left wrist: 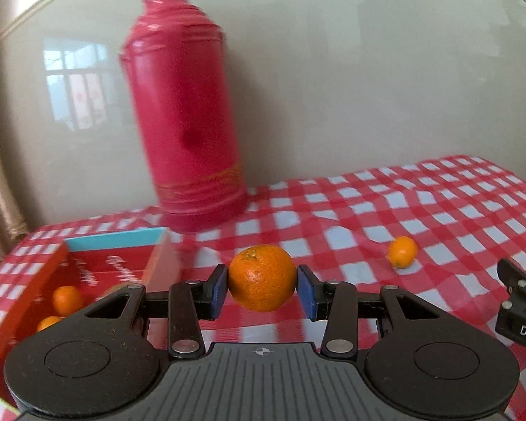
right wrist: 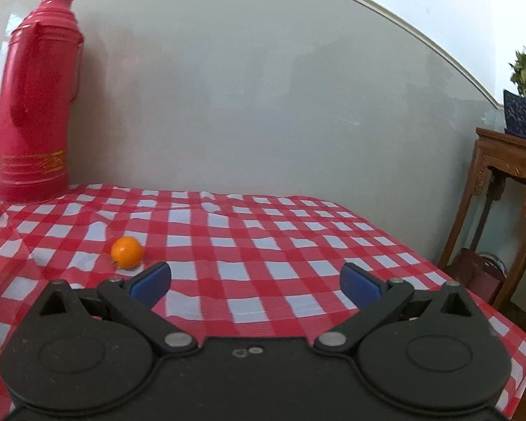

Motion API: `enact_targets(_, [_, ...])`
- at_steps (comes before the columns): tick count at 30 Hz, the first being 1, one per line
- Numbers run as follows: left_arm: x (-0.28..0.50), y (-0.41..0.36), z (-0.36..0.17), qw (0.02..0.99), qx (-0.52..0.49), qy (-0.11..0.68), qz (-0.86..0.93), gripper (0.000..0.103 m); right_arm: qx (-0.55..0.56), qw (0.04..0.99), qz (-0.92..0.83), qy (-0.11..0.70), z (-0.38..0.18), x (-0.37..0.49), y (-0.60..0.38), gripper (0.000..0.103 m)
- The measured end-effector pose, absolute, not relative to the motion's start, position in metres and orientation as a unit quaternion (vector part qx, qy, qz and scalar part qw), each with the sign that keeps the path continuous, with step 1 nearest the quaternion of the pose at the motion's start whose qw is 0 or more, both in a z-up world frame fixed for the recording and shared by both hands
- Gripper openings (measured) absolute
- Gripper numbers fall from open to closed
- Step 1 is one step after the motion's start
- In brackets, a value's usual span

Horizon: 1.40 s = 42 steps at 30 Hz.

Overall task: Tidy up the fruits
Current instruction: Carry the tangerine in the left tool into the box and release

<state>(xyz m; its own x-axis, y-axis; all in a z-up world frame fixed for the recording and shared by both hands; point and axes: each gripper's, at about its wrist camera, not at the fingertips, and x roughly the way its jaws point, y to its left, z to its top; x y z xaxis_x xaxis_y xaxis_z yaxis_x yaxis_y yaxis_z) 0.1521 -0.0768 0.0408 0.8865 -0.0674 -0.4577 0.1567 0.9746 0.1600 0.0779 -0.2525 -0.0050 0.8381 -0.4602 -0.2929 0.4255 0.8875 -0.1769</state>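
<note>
My left gripper (left wrist: 262, 286) is shut on a large orange (left wrist: 262, 277) and holds it above the red-checked tablecloth, just right of an open red box (left wrist: 122, 263). Two small oranges (left wrist: 66, 300) lie inside the box at its left. A small orange (left wrist: 402, 251) lies loose on the cloth to the right; it also shows in the right wrist view (right wrist: 126, 251). My right gripper (right wrist: 255, 282) is open and empty, with the small orange just beyond its left fingertip (right wrist: 152, 279). Part of the right gripper shows at the left wrist view's right edge (left wrist: 519, 301).
A tall red thermos (left wrist: 184, 105) stands at the back against the wall, also in the right wrist view (right wrist: 35, 105). The checked tablecloth (right wrist: 280, 238) ends at the right. A wooden stand (right wrist: 501, 210) with a potted plant (right wrist: 524, 105) is beyond it.
</note>
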Motion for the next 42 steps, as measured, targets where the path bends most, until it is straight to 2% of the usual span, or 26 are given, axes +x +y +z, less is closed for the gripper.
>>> enact_targets(8, [0.148,-0.013,0.051,0.973,0.082,0.213,0.035,0.043,-0.063,0.962,-0.209,0.162,-0.004,0.084,-0.230,0.097])
enact_targets(20, [0.161,0.069,0.033,0.956,0.055,0.243,0.156,0.043,-0.085,0.968,-0.177,0.157,-0.001,0.088,-0.203,0.097])
enact_targets(34, [0.161,0.110,0.019,0.940,-0.012,0.284,0.187,0.044,-0.094,0.973,-0.149,0.149,0.001,0.089,-0.187,0.097])
enact_targets(38, [0.148,0.112,0.027,0.946,-0.026,0.269,0.179,0.054,-0.090,0.975,-0.142,0.145,0.003,0.090,-0.185,0.097])
enact_targets(40, [0.137,0.110,0.034,0.950,-0.017,0.250,0.186,0.073,-0.087,0.976,-0.135,0.145,0.004,0.091,-0.183,0.097])
enact_targets(41, [0.132,0.109,0.038,0.952,-0.012,0.238,0.195,0.088,-0.087,0.977,-0.131,0.146,0.005,0.092,-0.182,0.097])
enact_targets(42, [0.125,0.109,0.042,0.953,-0.010,0.225,0.203,0.095,-0.087,0.977,-0.128,0.146,0.005,0.093,-0.181,0.097])
